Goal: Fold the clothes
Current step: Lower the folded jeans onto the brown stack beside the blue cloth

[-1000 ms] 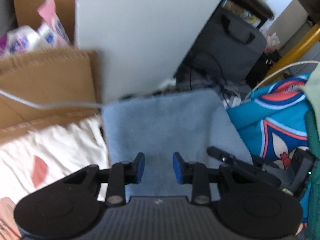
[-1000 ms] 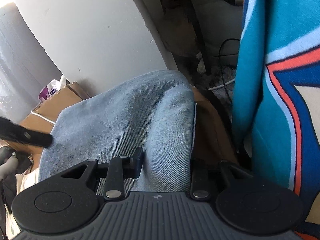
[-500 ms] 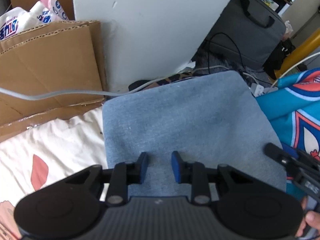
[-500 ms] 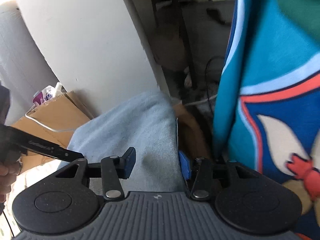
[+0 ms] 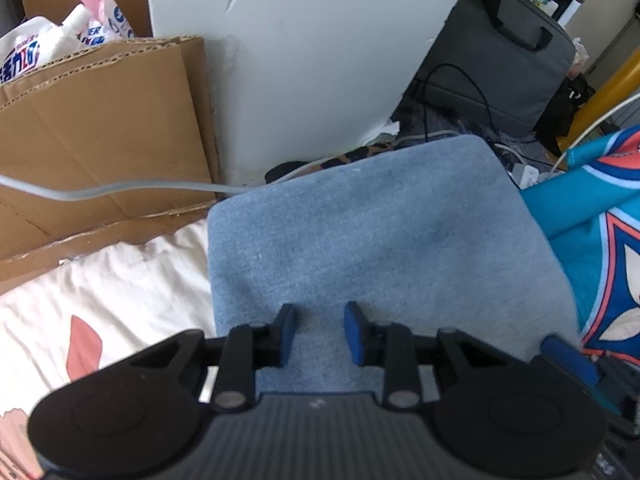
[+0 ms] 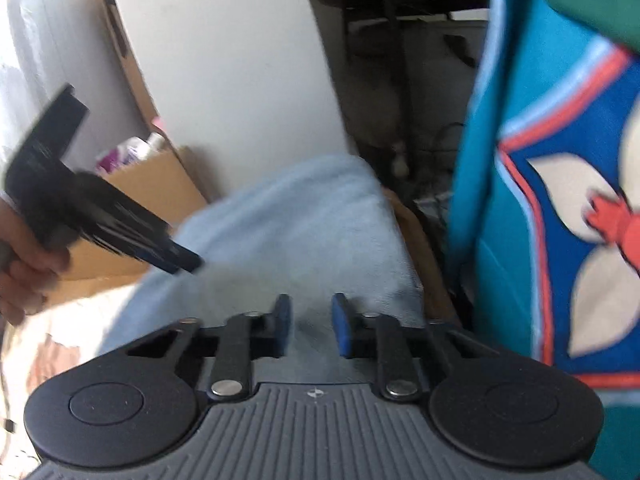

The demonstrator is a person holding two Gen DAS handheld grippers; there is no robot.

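Note:
A folded light-blue denim garment (image 5: 380,240) lies flat on a cream sheet (image 5: 120,300). My left gripper (image 5: 320,332) hovers over its near edge, open, with nothing between the blue pads. My right gripper (image 6: 311,320) is over the same denim garment (image 6: 300,232) near its right side, open with a narrow gap and holding nothing. In the right wrist view the left gripper (image 6: 120,232) shows blurred at the left, held by a hand (image 6: 24,264). One right fingertip (image 5: 568,360) shows at the lower right of the left wrist view. A teal patterned garment (image 6: 560,200) hangs at the right.
A cardboard box (image 5: 100,128) with packets, crossed by a grey cable (image 5: 120,190), stands at the back left. A white panel (image 5: 300,60) rises behind the denim. A grey bag (image 5: 500,60) and tangled cords lie at the back right, beside the teal garment (image 5: 592,240).
My right gripper's fingers have narrowed from a wide spread and no longer straddle the denim's edge. In the right wrist view the left gripper has risen. The denim lies as before.

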